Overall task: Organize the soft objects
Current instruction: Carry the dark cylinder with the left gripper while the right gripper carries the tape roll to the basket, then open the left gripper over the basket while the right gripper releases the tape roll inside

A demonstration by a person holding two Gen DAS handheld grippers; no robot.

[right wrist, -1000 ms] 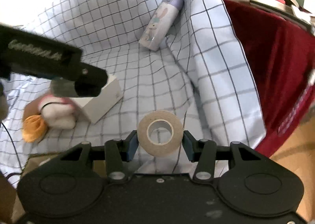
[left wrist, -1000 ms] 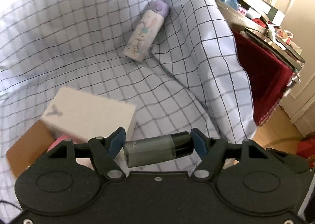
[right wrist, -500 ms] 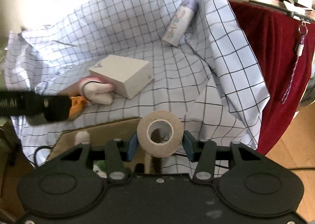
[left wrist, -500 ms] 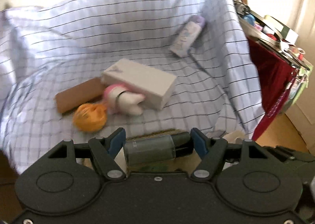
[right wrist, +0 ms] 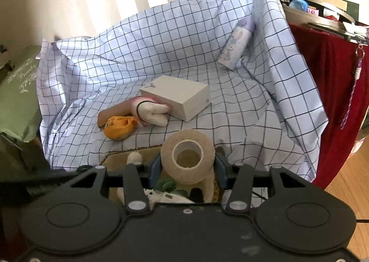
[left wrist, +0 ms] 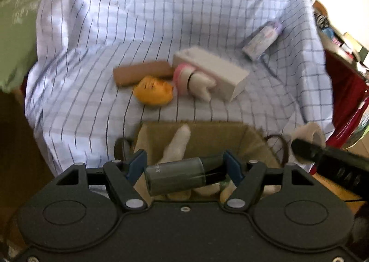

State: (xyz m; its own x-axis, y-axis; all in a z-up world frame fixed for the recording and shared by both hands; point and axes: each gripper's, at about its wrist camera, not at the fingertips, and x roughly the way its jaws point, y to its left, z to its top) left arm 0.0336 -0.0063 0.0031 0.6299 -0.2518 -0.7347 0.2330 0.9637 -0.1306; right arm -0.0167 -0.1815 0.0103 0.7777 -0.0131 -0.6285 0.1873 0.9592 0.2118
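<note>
Fingers of your left gripper (left wrist: pixel 185 166) pinch a grey bottle (left wrist: pixel 176 179), your right gripper (right wrist: pixel 187 167) pinches a tape roll (right wrist: pixel 188 156) above the box (left wrist: pixel 207 129)

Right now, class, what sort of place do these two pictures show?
Probably a lived-in room at home: a checked sheet draped as a work surface, a wooden floor, and a cluttered table under a red cloth. Soft toys and boxes lie about.

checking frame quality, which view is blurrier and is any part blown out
Left wrist view: motion-smeared, the checked sheet streaky, top edge overexposed. Right wrist view: sharp, grid lines crisp around the white box, though the bright wall top left is washed out.
</note>
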